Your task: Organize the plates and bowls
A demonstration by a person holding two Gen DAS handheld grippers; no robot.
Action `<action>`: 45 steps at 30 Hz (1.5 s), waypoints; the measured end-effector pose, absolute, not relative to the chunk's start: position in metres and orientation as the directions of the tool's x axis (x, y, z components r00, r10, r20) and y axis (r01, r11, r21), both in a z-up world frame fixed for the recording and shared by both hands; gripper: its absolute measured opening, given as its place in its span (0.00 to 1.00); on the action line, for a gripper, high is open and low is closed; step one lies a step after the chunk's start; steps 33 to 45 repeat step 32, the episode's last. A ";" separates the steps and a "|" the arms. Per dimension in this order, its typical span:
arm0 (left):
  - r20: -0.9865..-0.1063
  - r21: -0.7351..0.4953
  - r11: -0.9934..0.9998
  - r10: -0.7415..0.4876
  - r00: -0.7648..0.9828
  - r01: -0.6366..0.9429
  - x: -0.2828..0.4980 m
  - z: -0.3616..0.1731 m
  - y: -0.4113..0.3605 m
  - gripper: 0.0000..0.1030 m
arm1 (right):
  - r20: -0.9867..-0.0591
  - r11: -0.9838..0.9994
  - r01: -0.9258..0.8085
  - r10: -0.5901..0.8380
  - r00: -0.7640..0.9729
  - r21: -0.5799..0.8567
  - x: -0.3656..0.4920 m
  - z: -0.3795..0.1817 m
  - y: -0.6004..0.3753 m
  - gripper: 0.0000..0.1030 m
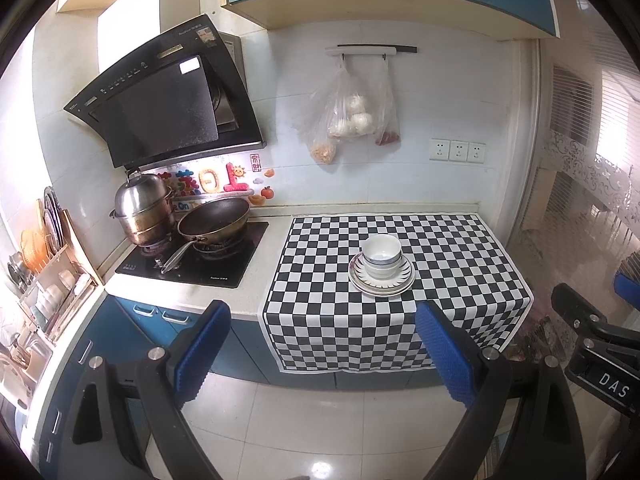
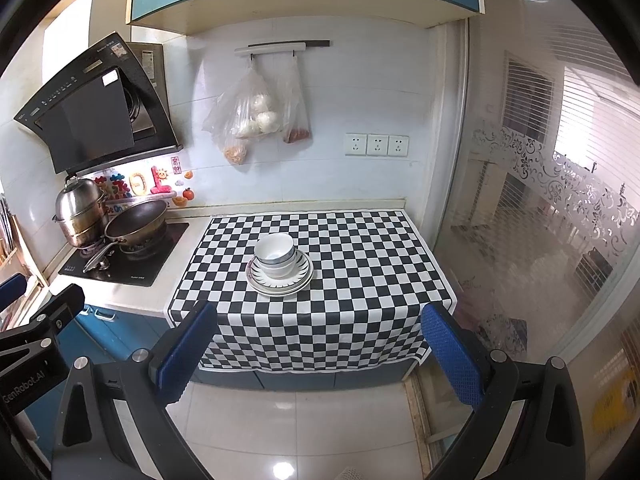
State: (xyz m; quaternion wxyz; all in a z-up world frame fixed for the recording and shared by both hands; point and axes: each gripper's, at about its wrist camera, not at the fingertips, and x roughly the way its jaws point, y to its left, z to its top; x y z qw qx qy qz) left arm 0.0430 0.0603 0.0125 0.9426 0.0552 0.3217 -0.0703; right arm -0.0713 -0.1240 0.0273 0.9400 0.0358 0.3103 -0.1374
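White bowls (image 1: 382, 254) (image 2: 275, 254) sit nested on a stack of white plates (image 1: 383, 283) (image 2: 280, 282) in the middle of a black-and-white checkered cloth (image 1: 460, 264) (image 2: 360, 264) on the counter. My left gripper (image 1: 324, 348) is open and empty, held out over the floor in front of the counter, well short of the stack. My right gripper (image 2: 320, 352) is also open and empty, at a similar distance. Each gripper's body shows at the edge of the other's view.
A hob (image 1: 192, 260) with a steel steamer pot (image 1: 144, 212) and a wok (image 1: 214, 220) stands left of the cloth. A dish rack (image 1: 52, 276) with plates is at the far left. Plastic bags (image 1: 352, 116) hang on the wall. A glass door (image 2: 540, 220) is on the right.
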 end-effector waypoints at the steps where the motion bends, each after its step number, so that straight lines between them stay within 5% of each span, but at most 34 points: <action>1: -0.614 0.059 0.984 -0.097 0.783 0.168 0.043 0.013 0.060 0.92 | -0.593 0.960 0.281 -0.236 0.770 -0.017 -0.071 0.027 -0.124 1.00; 45: -0.598 0.068 0.983 -0.095 0.796 0.168 0.041 0.017 0.052 0.92 | -0.581 0.956 0.294 -0.246 0.776 -0.013 -0.071 0.031 -0.129 1.00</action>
